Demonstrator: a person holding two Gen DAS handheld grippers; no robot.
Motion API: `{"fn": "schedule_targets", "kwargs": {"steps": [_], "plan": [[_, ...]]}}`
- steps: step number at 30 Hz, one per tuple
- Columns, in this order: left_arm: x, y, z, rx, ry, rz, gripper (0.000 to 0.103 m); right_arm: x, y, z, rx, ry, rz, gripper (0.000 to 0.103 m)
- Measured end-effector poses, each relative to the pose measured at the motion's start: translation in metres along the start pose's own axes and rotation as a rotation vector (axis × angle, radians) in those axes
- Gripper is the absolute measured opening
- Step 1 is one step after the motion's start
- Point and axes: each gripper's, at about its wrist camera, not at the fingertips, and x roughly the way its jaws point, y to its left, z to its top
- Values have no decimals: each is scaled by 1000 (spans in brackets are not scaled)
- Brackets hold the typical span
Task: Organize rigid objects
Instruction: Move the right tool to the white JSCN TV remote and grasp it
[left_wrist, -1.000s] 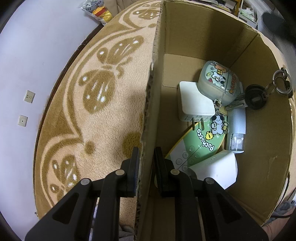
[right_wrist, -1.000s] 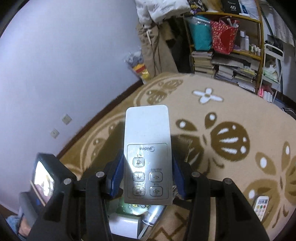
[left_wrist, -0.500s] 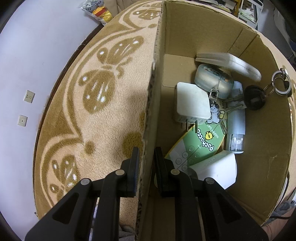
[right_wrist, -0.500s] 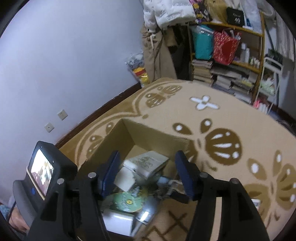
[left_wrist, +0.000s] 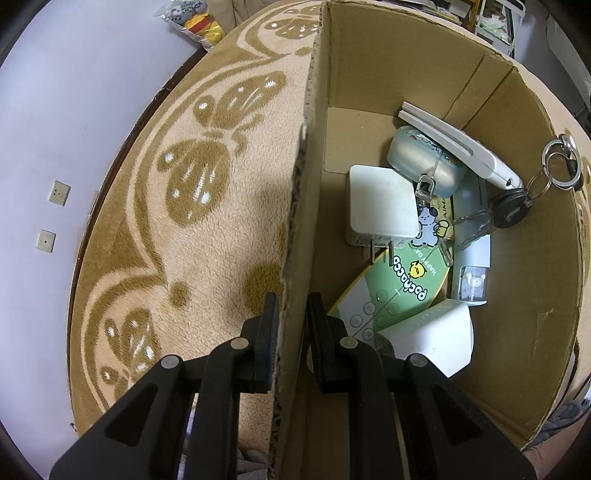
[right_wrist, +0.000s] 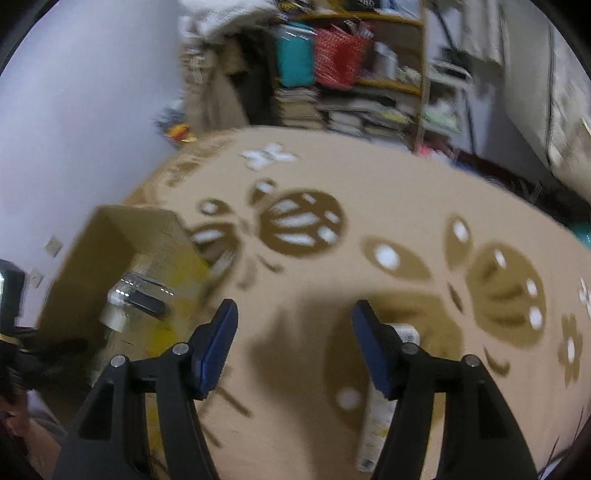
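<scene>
My left gripper (left_wrist: 291, 314) is shut on the near wall of the cardboard box (left_wrist: 301, 206). Inside lie a white remote (left_wrist: 458, 146) leaning across a pale case (left_wrist: 417, 160), a white charger (left_wrist: 380, 206), a green Pochacco item (left_wrist: 402, 284), keys (left_wrist: 509, 208) and a white block (left_wrist: 436, 338). In the blurred right wrist view my right gripper (right_wrist: 293, 345) is open and holds nothing, over the carpet to the right of the box (right_wrist: 110, 251). A slim white object (right_wrist: 376, 417) lies on the carpet behind its right finger.
The beige patterned carpet (left_wrist: 192, 206) surrounds the box. A purple wall with two sockets (left_wrist: 59, 192) is to the left. Cluttered bookshelves (right_wrist: 351, 92) stand at the far edge of the carpet. A person's sleeve (right_wrist: 22, 424) shows at the lower left.
My right gripper opened and dropped the white remote into the box, then swung right over the carpet. The pale case tipped over under the remote. My left gripper stayed put.
</scene>
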Motion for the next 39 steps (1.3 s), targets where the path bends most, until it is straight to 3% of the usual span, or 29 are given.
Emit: {"fn": "schedule_targets", "kwargs": {"steps": [9, 19, 23, 32, 39], "plan": [[0, 0, 0, 0, 0, 1, 16, 40, -48, -41, 98, 131, -104, 68], [0, 1, 0, 0, -1, -1, 17, 56, -60, -55, 142, 173, -139, 68], [0, 2, 0, 2, -1, 2, 17, 59, -65, -55, 187, 192, -140, 46], [0, 1, -1, 3, -1, 2, 17, 40, -59, -50, 174, 133, -141, 45], [0, 1, -1, 5, -1, 5, 17, -4, -30, -14, 144, 23, -50, 45]]}}
